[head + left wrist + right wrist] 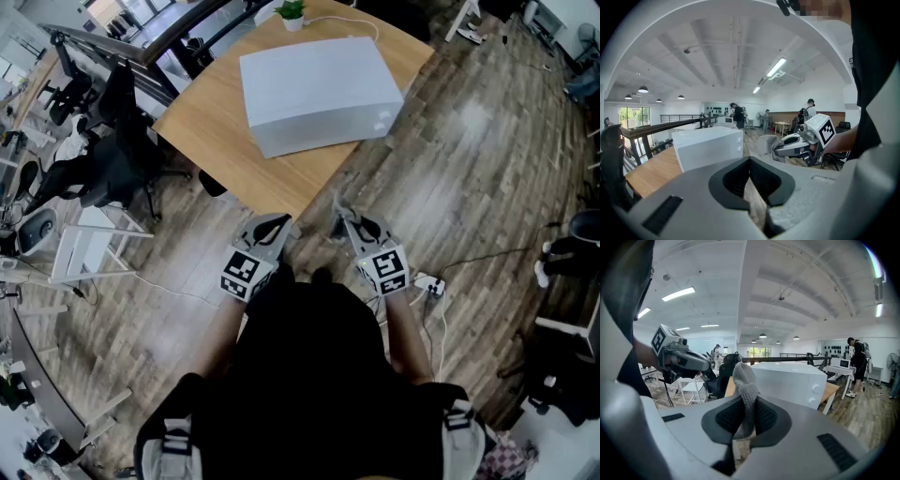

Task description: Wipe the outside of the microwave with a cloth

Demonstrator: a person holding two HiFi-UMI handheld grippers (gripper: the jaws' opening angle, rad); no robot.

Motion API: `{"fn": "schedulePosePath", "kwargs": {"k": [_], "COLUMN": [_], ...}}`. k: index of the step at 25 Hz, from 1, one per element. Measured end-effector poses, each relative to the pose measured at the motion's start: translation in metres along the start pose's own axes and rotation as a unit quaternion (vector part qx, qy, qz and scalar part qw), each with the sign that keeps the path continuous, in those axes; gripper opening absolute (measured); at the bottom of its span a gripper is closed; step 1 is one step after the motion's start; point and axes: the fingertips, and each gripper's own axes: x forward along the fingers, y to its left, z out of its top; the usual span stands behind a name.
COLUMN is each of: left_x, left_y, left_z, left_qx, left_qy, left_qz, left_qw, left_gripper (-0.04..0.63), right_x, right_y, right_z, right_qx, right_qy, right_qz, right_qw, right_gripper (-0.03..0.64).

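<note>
We see a bright, evenly lit room. Daylight comes through windows (632,117) at mid-left of the left gripper view, and ceiling strip lights (776,68) burn out to white. In the head view the microwave (319,84) top washes pale, and the floor (487,141) shows a sheen at upper right. Both gripper views bend hard, with black corners. The left tool (750,161) and right tool (745,404) look soft up close; the cloth (743,378) looks crisp.
</note>
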Motion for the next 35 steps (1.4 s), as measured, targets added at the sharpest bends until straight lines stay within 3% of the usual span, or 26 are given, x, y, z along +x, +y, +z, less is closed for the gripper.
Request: {"fn": "schedulePosePath", "kwargs": {"k": [15,26,35], "left_x": [-0.008,-0.01,-0.011], "left_y": [0.003,0.004,0.042], "left_z": [-0.002,0.002,-0.009], "left_qx": [-0.009,-0.008,-0.037], "left_qy": [-0.004,-0.011,-0.008], "left_qz": [0.016,0.017,0.012], "left_qw": [0.9998,0.9998,0.9992], "left_gripper": [0.002,0.002,0.002], "right_x": [0.007,0.013,0.051], "right_y": [0.006,0.002,0.008], "right_z": [-0.005,0.009,0.019], "right_qx": [-0.005,0.007,0.017], "right_qy": [0.008,-0.016,0.014], "right_qz": [0.018,0.025,0.023], "right_qw": [1.0,1.0,1.0], "right_gripper": [0.027,0.028,0.028]}}
